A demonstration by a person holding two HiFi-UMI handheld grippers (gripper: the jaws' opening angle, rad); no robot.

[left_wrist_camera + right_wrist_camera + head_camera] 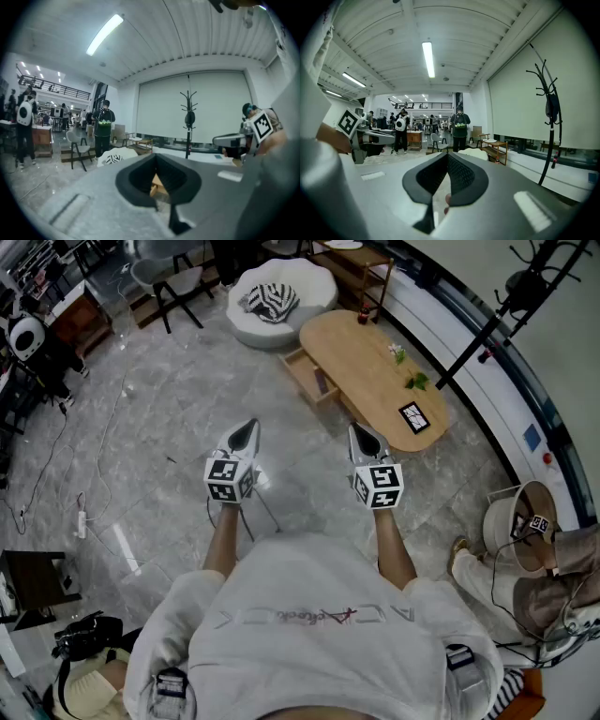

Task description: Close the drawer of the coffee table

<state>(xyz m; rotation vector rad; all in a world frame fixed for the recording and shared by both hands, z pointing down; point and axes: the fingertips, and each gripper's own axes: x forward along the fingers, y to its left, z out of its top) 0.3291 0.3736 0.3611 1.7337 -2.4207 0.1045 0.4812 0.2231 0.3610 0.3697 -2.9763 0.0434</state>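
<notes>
So both tongs are shut and holding nothing. The left gripper (250, 427) and the right gripper (357, 430) are held out side by side in front of the person, roughly level, over bare marble floor (159, 418). In the left gripper view the jaw tips (156, 156) meet at a point with nothing pinched, and it's the same story in the right gripper view (447, 155). Each camera also catches the other gripper off to the side with its marker cube (262, 123). The coffee table (375, 381) is the long oval wooden one further ahead and a bit to the right, well apart from both grippers. Its drawer (309, 377) is pulled out of the long side that faces the open floor, so it's plainly still open. On the tabletop there's a small dark framed card (413, 417), some green sprigs (417, 382) and a little red bottle (364, 315) at the far end. Just past the table sits a round white seat (281, 298) with a striped cushion (271, 302) on it. A black coat rack (525, 292) stands on the table's far side, near the window wall.
</notes>
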